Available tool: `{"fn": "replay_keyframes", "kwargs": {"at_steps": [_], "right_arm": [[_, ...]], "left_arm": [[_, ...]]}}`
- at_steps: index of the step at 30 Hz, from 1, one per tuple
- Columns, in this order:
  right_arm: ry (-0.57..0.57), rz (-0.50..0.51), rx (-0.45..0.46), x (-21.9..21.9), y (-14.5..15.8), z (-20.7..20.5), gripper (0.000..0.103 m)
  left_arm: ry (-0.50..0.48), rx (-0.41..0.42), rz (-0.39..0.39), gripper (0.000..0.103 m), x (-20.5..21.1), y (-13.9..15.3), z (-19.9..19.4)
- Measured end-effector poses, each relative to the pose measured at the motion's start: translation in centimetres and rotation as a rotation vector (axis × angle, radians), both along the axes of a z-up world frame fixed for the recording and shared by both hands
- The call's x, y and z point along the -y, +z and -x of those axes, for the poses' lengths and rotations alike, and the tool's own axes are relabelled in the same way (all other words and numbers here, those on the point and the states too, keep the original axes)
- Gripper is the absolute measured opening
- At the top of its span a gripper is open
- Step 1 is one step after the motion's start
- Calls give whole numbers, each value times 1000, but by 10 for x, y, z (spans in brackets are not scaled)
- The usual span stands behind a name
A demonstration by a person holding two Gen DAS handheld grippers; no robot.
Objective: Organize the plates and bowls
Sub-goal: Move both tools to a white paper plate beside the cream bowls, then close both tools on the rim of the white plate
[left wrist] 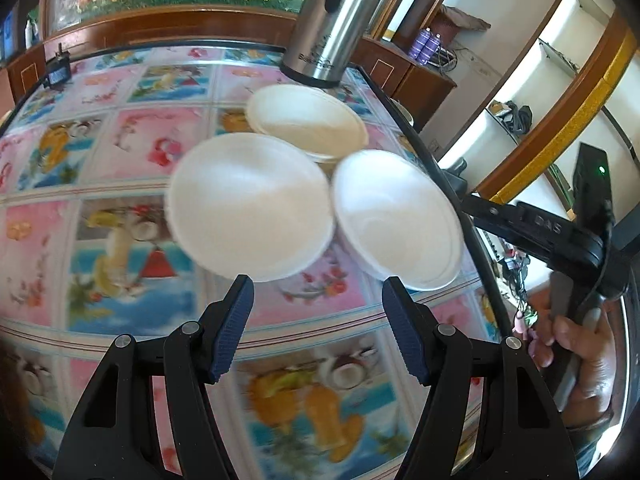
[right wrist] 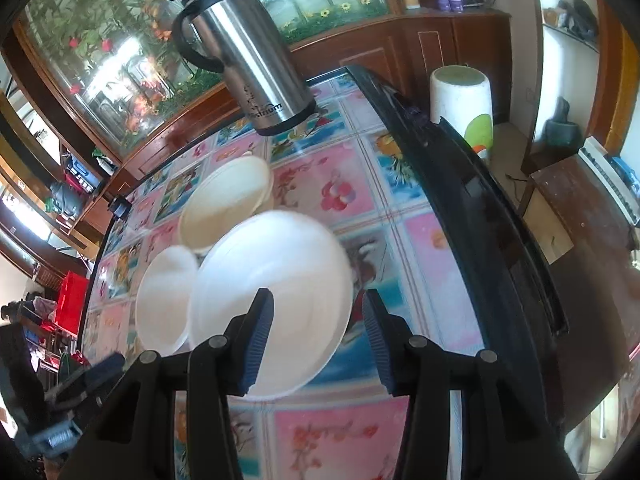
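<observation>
Three white dishes clustered mid-table: left bowl (left wrist: 250,208), right bowl (left wrist: 398,218) touching at 3 o'clock, cream plate stack (left wrist: 308,120) behind at 12. Steel flask (left wrist: 334,28) beyond. Left gripper (left wrist: 318,330) parted, empty, at 6 o'clock. Right gripper (right wrist: 318,338) half-parted, empty, over the right bowl's near rim.

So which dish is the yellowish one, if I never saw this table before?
Find the tall steel jug on the flowery tablecloth. Right in front of it sits the cream dish, touching two others. Those two are bright white; this one is yellowish, farthest from the grippers.
</observation>
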State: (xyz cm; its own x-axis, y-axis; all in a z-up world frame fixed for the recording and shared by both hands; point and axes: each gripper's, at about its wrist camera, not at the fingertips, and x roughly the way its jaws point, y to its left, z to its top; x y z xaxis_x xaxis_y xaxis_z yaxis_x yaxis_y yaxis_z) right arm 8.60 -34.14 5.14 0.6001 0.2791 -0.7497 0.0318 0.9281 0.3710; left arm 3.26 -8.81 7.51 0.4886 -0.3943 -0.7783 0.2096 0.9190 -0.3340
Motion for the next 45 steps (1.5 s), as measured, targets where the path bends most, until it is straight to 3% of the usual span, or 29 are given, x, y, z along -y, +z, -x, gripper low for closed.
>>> {"fn": "replay_keyframes", "kwargs": {"at_steps": [8, 23, 24, 27, 28, 30, 45], "right_arm": [[56, 11, -26, -2, -10, -28, 47], [109, 41, -39, -6, -18, -53, 46], [115, 48, -41, -7, -19, -54, 44], [121, 54, -42, -7, -22, -54, 24], [122, 51, -43, -6, -23, -54, 20], [136, 51, -47, -6, -26, -52, 14], [163, 88, -24, -18, -16, 7, 11]], "left_arm": [[-8, -37, -18, 67, 44, -17, -10], [42, -90, -7, 67, 68, -39, -39], [52, -90, -4, 67, 68, -40, -40], [57, -85, 19, 66, 66, -42, -45], [60, -76, 13, 64, 65, -43, -46], [49, -73, -13, 29, 67, -44, -46], [-27, -85, 0, 24, 44, -35, -8]]}}
